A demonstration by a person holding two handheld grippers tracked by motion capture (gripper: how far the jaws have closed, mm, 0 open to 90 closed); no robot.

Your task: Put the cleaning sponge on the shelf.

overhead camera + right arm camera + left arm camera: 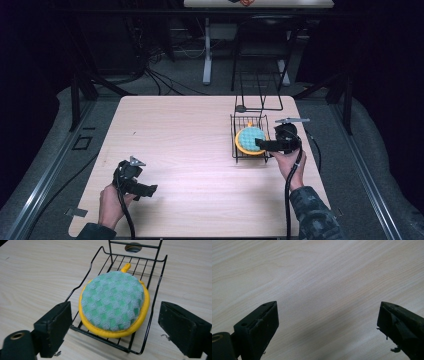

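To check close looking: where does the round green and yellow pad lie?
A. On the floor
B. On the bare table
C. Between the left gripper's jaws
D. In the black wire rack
D: the pad lies in the wire rack, ahead of the open right gripper.

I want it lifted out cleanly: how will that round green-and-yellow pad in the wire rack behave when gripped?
The pad looks like soft, padded terry cloth, so probably light, grippy and squashy. Pinched at its yellow rim, it may sag. It lies flat in the wire rack, so unlikely to roll.
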